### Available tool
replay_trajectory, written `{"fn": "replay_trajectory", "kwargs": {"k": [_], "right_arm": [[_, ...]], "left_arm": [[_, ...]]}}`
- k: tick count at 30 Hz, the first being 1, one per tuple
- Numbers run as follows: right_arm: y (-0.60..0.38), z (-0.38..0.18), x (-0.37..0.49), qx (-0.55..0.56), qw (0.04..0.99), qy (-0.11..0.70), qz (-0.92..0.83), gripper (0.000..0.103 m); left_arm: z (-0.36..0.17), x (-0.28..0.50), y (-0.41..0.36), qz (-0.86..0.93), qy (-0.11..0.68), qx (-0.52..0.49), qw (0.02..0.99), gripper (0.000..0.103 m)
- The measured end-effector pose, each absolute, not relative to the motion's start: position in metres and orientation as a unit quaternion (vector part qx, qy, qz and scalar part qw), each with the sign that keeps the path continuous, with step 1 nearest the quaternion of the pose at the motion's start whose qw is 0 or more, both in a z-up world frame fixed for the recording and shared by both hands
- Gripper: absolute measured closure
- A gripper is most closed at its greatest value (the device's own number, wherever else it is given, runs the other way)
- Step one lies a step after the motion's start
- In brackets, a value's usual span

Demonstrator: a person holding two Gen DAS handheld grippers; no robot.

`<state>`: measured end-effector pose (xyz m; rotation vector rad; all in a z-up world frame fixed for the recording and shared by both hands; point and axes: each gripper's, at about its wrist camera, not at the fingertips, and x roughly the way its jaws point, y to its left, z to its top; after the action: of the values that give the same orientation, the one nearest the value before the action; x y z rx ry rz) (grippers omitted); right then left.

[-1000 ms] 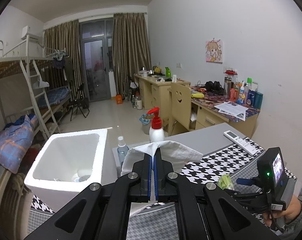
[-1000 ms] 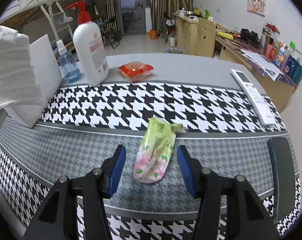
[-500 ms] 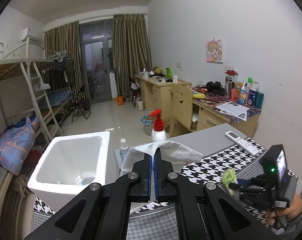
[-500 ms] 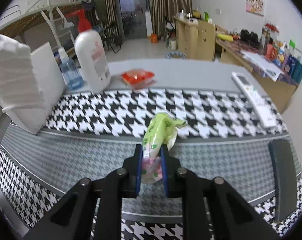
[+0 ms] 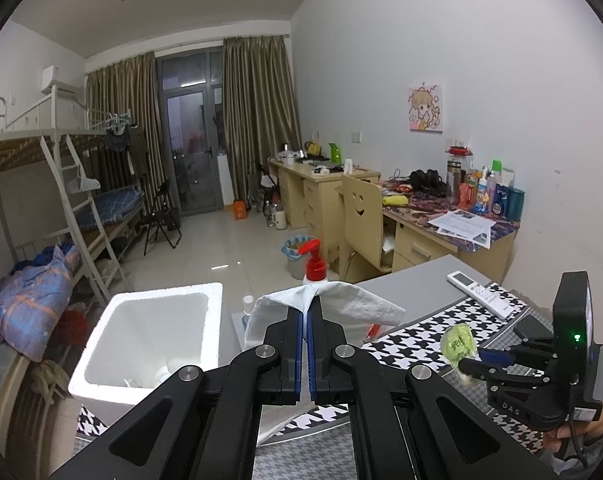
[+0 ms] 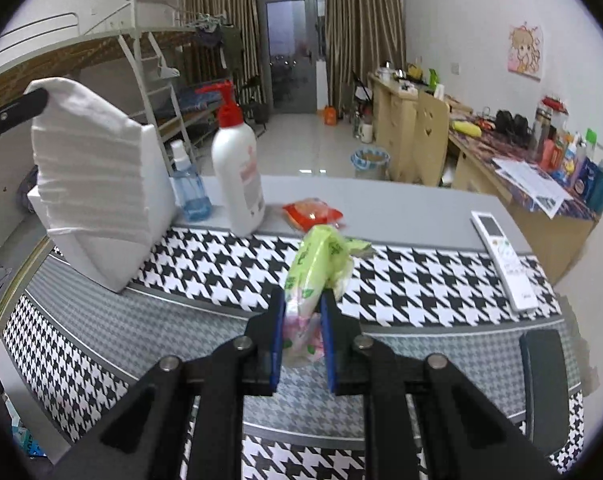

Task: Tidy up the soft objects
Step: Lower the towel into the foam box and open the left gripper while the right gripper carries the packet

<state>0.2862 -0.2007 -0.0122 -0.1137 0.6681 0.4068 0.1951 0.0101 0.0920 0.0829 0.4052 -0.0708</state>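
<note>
Here, right tool (image 6: 301, 316) tight on green packet (image 6: 321, 264), label unreadable; left tool (image 5: 305, 312) clamping white cloth (image 5: 353, 300).

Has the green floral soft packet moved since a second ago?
Yes. The green floral soft packet is lifted off the houndstooth cloth, gripped in the right claw.

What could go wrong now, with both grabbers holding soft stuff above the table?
The right gripper pinches only the lower end of the green packet, so the floppy top might sag or slip out. The left gripper clamps a stack of white tissues by one edge; loose sheets could drop before reaching the foam box.
</note>
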Motion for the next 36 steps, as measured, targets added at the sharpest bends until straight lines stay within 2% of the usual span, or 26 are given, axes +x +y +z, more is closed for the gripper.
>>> {"fn": "replay_trajectory", "kwargs": {"k": [36], "right_arm": [[-0.170,0.034,0.271,-0.066,0.930,0.265,0.244,0.082]], "left_arm": [[0.142,0.217,0.047,0.032,0.166,0.046,0.985,0.101]]}}
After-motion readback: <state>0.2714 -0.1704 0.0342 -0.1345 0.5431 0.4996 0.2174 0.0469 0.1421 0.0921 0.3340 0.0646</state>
